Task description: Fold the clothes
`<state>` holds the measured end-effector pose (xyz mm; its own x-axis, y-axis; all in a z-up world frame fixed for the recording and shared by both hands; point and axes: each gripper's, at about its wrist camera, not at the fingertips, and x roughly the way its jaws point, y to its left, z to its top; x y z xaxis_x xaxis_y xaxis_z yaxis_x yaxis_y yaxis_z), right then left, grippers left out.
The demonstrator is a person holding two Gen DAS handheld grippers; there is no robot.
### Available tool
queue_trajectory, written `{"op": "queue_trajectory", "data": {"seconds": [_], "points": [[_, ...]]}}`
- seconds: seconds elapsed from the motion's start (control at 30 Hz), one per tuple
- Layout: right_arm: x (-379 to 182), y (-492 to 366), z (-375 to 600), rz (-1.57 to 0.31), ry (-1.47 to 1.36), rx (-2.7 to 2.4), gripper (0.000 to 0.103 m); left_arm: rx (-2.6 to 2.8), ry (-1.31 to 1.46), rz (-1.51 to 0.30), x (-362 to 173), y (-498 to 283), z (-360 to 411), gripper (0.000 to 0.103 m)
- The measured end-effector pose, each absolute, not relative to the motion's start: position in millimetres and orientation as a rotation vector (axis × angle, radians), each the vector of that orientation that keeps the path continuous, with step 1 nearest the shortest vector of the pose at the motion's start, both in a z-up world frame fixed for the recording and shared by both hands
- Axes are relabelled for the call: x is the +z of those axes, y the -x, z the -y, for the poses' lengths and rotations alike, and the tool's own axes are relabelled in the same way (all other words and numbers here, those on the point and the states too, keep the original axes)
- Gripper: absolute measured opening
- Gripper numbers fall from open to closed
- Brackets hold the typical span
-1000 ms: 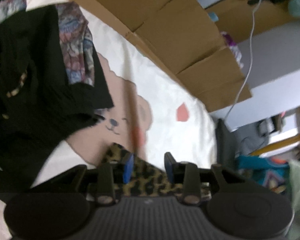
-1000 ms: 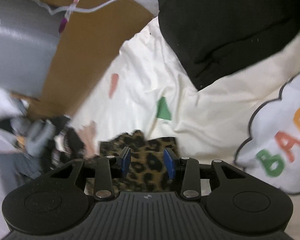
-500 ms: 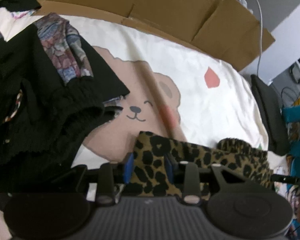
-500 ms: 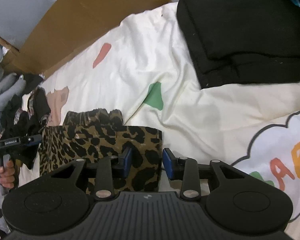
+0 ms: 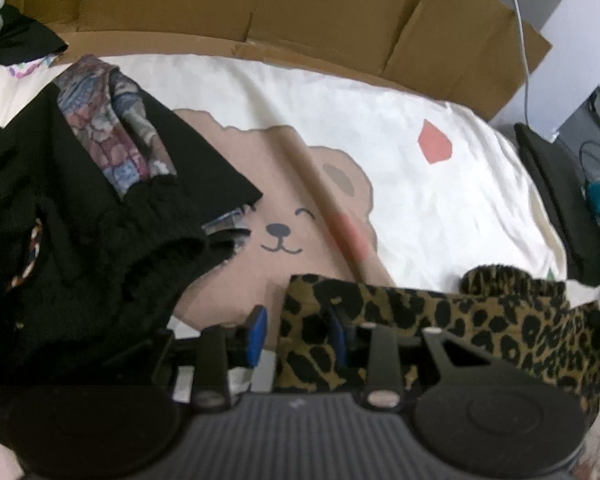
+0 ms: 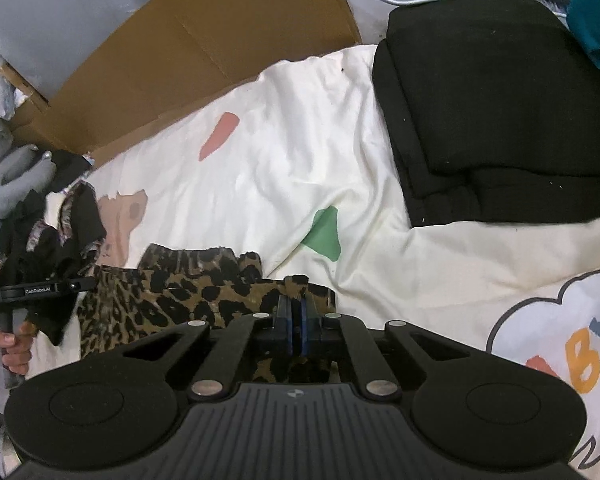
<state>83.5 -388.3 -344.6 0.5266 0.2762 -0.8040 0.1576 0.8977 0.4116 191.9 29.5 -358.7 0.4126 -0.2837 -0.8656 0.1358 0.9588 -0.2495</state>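
The leopard-print garment [image 5: 480, 320] lies stretched across the near part of the bed sheet [image 5: 440, 208], a cream sheet printed with a bear face [image 5: 280, 236], a coral patch and a green patch [image 6: 324, 232]. In the left wrist view its left edge stands just past the bear's chin, and its far corner bunches up near the sheet's right side. Bare sheet stretches behind the garment up to the flattened cardboard [image 5: 300, 12] that runs along the bed's far edge.

A heap of dark clothes [image 5: 80, 220] with a floral piece on top crowds the sheet's left side, just beside the garment's left edge. In the right wrist view a folded black stack [image 6: 500, 112] takes the far right corner, well apart from the garment, with open sheet between them.

The left hand-held gripper [image 5: 296, 332] has its blue pads partly spread; the garment's left edge lies between them, the right pad is against the cloth, the left pad stands clear over the sheet. The right hand-held gripper [image 6: 296, 320] has its pads pressed together, pinching the near right edge of the leopard-print garment. At the left edge of that view a hand [image 6: 8, 348] grips the other tool's handle
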Motion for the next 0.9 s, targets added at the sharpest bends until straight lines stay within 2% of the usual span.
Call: {"op": "queue_trajectory", "data": {"seconds": [0.2,0.4,0.43,0.53,0.6,0.63,0.9], "points": [[-369,-93,380,-1.052,-0.446,0.067,0.003,-0.257,0.136,-1.131,-366,-195,-26,0.039],[-373,-98,367,-1.073,-0.355,0.058,0.008,-0.289,0.041,-1.118,-364,-195,-9,0.047],[-373,-99,366,-1.077,-0.347,0.057,0.015,-0.291,0.036,-1.118,-364,-195,-8,0.049],[-374,-101,363,-1.077,-0.303,0.038,0.023,-0.298,0.025,-1.118,-363,-197,-5,0.051],[-373,-102,361,-1.08,-0.272,0.008,0.037,-0.3,0.021,-1.119,-362,-198,-5,0.051],[-373,-101,361,-1.081,-0.262,0.001,0.039,-0.299,0.018,-1.118,-361,-198,-4,0.051],[-382,-106,361,-1.117,-0.249,0.04,0.04,-0.316,-0.049,-1.109,-370,-203,10,0.056]]}}
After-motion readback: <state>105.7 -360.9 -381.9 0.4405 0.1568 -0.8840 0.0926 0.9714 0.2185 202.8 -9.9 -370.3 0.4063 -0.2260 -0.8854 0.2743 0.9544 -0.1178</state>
